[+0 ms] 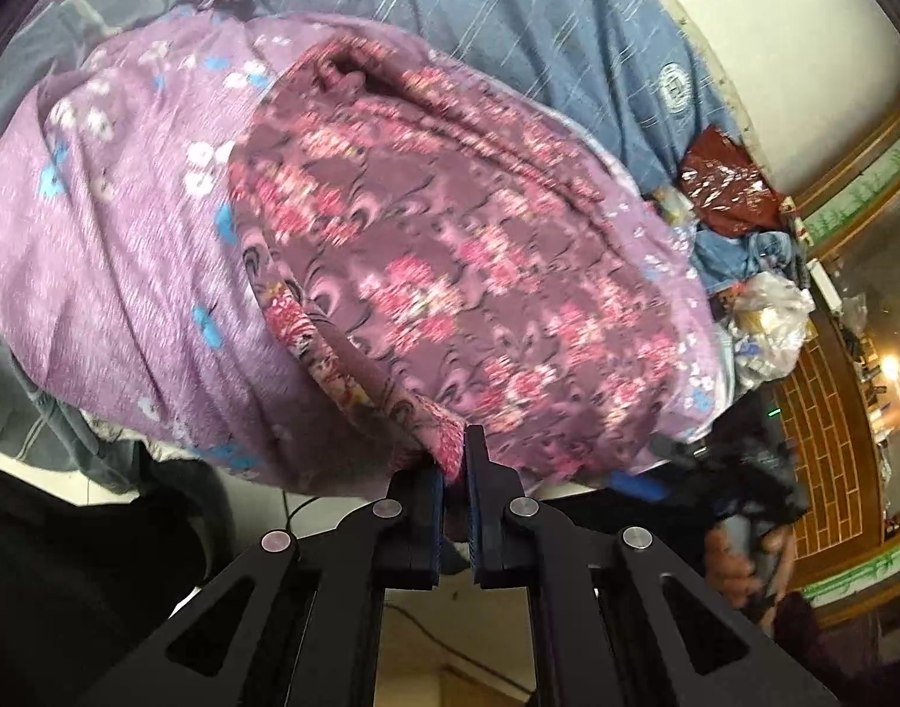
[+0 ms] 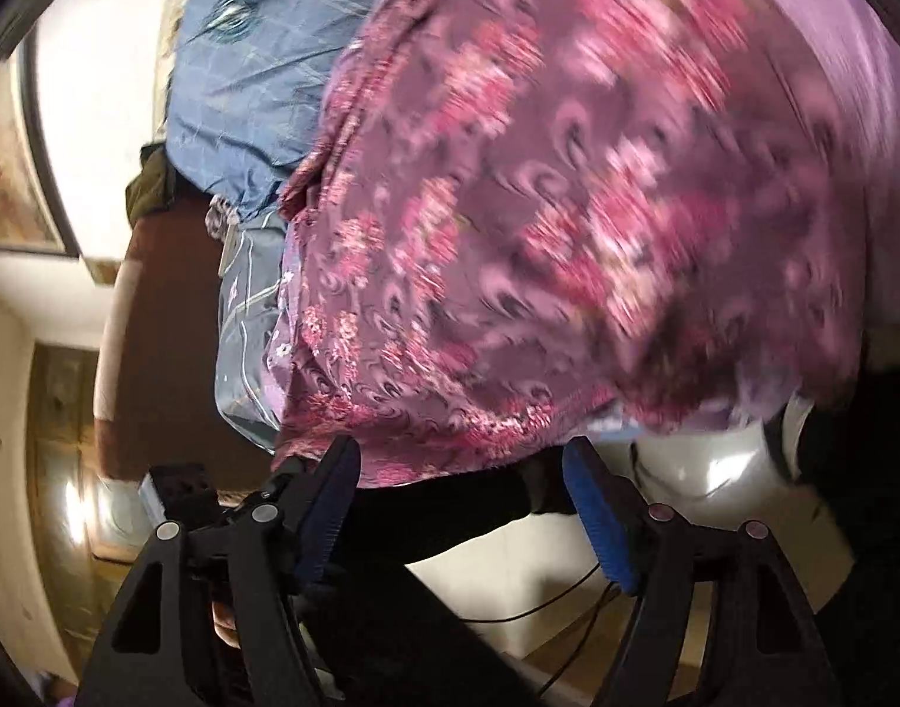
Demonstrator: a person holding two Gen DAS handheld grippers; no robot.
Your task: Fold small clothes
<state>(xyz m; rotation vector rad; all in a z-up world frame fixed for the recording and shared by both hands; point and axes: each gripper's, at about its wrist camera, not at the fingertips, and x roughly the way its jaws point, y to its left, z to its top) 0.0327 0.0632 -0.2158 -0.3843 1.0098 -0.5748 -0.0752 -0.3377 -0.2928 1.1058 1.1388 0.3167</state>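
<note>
Nearest my left wrist camera, the two fingers (image 1: 445,506) of the left gripper (image 1: 457,459) are pressed together on a bunched hem of the floral maroon garment (image 1: 450,235); I cannot see the pinched edge itself between the pads. My right gripper (image 2: 458,465) has its two fingers (image 2: 597,506) spread wide, empty, just below the same garment's (image 2: 567,206) lower edge, which I cannot confirm they touch.

I count one maroon garment, lying spread over one lilac cloth (image 1: 114,224) with blue and white flowers, which in turn covers a blue striped bedsheet (image 1: 538,29) on the bed. In the right wrist view the print is smeared by motion blur. A hand (image 1: 744,554) shows at the left view's right edge, partly hidden by dark hardware. Beyond the bed lie a red foil bag (image 1: 727,182) and a clear plastic bag (image 1: 768,318); their contents are unreadable.
</note>
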